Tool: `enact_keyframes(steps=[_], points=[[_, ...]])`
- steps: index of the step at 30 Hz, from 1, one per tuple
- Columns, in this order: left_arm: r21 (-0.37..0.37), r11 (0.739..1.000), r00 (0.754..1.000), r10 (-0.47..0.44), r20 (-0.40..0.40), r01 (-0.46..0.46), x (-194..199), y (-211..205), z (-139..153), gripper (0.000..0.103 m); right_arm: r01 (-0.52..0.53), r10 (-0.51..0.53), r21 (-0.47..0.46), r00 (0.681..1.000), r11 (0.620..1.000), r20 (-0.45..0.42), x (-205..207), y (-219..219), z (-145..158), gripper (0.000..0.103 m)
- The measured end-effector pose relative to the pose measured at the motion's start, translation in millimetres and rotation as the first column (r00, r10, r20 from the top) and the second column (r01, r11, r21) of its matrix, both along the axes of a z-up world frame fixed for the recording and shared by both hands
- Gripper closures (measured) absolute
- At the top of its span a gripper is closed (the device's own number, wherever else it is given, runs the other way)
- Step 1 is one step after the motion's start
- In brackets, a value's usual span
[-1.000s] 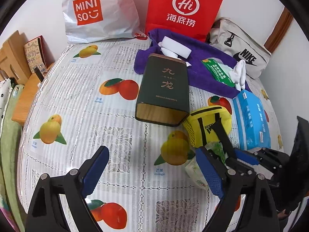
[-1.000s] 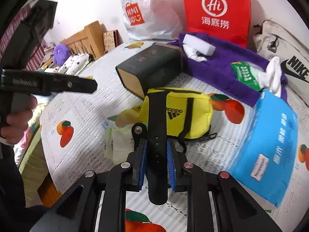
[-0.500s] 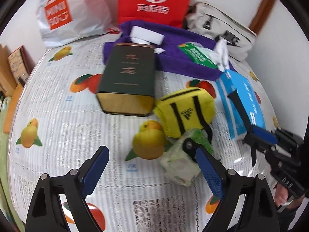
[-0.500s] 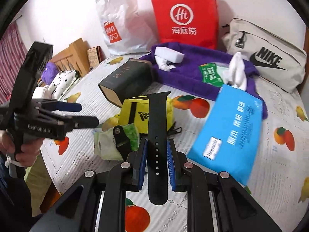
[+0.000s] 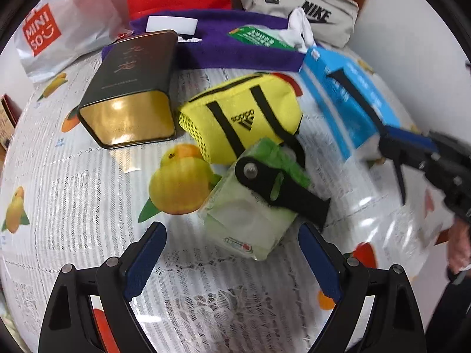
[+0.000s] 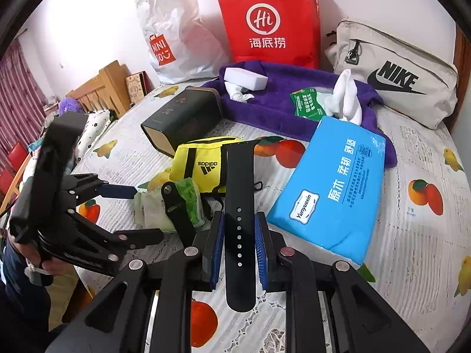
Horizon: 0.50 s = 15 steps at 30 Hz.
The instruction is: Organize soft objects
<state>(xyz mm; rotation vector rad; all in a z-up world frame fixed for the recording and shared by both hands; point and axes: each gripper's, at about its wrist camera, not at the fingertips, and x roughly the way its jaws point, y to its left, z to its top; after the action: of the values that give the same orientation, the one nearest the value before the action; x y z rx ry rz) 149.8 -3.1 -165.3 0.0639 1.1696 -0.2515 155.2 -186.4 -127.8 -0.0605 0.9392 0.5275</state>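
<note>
Counted at frame centre: two black watch strap halves. One (image 6: 240, 220) clamped in right gripper (image 6: 239, 245); one (image 5: 279, 189) lying on green tissue pack (image 5: 250, 220). Left gripper (image 5: 232, 260) spread wide, holding nothing.

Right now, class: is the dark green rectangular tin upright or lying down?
Lying down: the dark green rectangular tin rests on its long side, gold end facing outward.

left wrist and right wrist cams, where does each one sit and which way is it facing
Left wrist: on the left gripper, jaws open, facing down at the green tissue pack and short strap piece.
Right wrist: on the right gripper, facing across the table to the red bag; jaws shut on the long watch strap; the person's hand shows.
Shared: yellow pouch, blue tissue pack, tin.
</note>
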Motion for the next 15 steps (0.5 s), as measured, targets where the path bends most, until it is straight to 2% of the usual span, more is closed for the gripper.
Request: enact_keyframes(steps=[6,8,10,11,12,15], points=[[0.112,0.993,0.999,-0.032,0.036,0.027,2.5,-11.2,-11.6,0.011,0.006,-0.006,-0.004,1.0,1.0,-0.008,0.5,-1.2,-3.7,0.083],[0.098,0.995,0.999,-0.029,0.041,0.025,4.8,-10.5,-11.5,0.012,0.007,-0.007,-0.006,1.0,1.0,-0.013,1.3,-1.0,-4.7,0.083],[0.083,0.996,0.998,-0.025,0.059,0.02,6.0,-8.3,-9.0,0.027,0.007,-0.007,-0.008,1.0,1.0,-0.015,1.1,-1.2,-4.8,0.083],[0.069,0.997,0.997,-0.025,0.067,0.02,6.7,-6.5,-6.0,0.05,0.006,-0.006,-0.009,1.0,1.0,-0.016,1.0,-1.4,-4.6,0.083],[0.052,0.999,0.998,-0.02,0.064,0.017,7.0,-5.3,-3.3,0.064,0.006,-0.006,-0.009,1.0,1.0,-0.016,0.9,-1.2,-4.2,0.083],[-0.012,1.0,0.998,-0.005,0.067,0.006,8.8,5.3,8.9,0.069,0.005,-0.006,-0.005,1.0,1.0,-0.016,0.3,-0.9,-2.5,0.083]])
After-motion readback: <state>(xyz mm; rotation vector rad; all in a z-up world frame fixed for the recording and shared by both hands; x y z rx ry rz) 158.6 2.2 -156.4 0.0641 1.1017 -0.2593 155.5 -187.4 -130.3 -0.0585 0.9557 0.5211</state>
